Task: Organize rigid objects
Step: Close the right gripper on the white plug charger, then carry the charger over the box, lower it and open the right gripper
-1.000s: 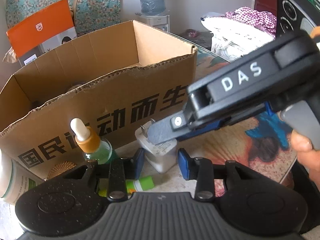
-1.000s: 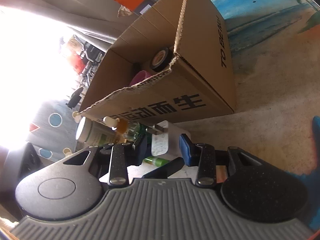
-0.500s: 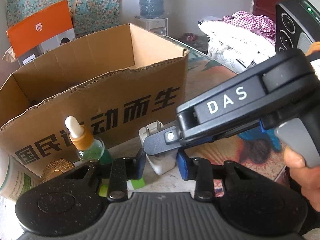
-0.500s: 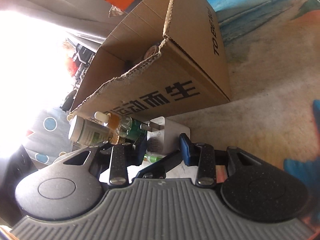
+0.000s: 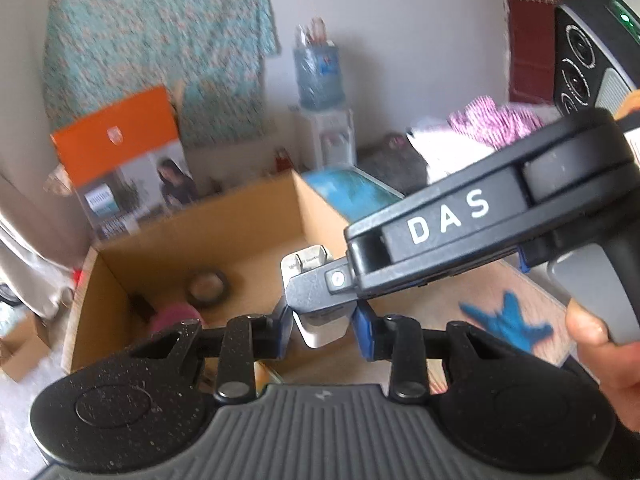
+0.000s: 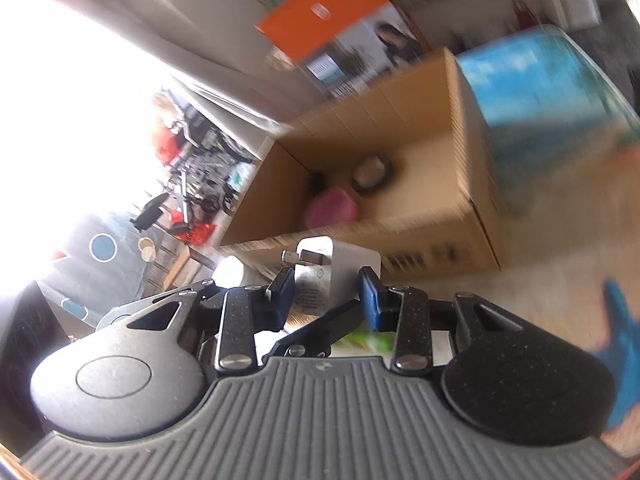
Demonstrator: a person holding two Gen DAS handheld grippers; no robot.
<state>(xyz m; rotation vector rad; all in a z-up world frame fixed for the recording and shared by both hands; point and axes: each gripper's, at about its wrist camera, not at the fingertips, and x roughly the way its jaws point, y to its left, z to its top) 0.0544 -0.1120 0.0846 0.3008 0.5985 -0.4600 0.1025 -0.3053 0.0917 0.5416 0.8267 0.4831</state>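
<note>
So the sort is partway there. Inside the cardboard box [image 5: 240, 240], going left to right, there's already a pink thing [image 5: 176, 316] low by the left wall and a roll of dark tape [image 5: 207, 284] on the floor nearer the middle, so at least two items are put away. Next up is the white plug adapter [image 5: 316, 300], which is off the worktop [image 5: 500, 300] and hanging just at the box's near edge, prongs up.

Both claws are on it. The left claw [image 5: 322, 330] is clamped on the adapter's lower body, blue pads either side. The right claw [image 6: 326, 294] pinches the same adapter crosswise from the right, its arm angled down over the worktop's near side.

Left to do, by the look of it: carry it over the rim and let go. A white bottle [image 6: 232, 272] and something green [image 6: 372, 338] are waiting below too.
</note>
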